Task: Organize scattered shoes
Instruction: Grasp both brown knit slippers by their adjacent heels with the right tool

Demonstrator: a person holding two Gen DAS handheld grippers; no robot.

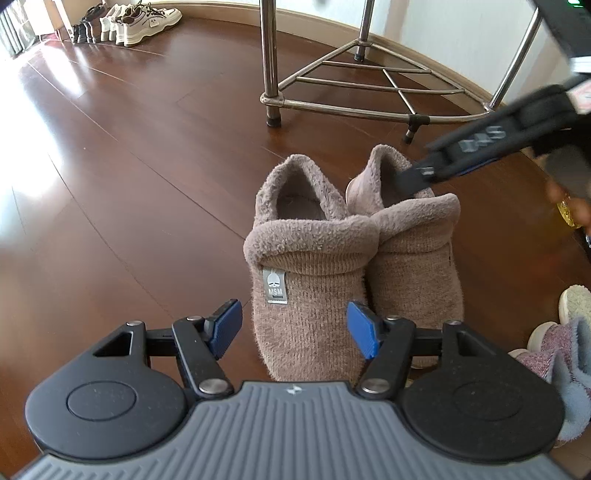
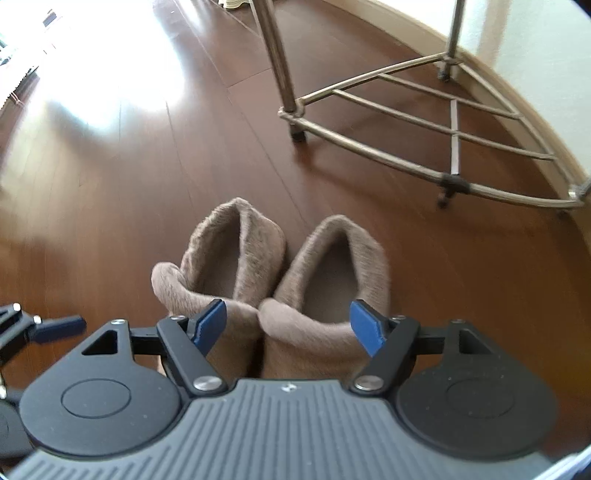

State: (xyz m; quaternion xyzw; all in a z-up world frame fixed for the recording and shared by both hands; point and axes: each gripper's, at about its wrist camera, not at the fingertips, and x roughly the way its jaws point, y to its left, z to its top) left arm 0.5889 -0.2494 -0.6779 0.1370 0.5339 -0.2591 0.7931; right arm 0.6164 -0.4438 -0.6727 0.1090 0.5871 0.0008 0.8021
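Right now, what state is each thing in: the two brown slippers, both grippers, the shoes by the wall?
Left brown slipper: upright on floor, not gripped.
Right brown slipper: upright, touching the left one.
Left gripper: open, straddling the left slipper's toe.
Right gripper: open, above the right slipper.
Shoes by wall: lined up in a row.
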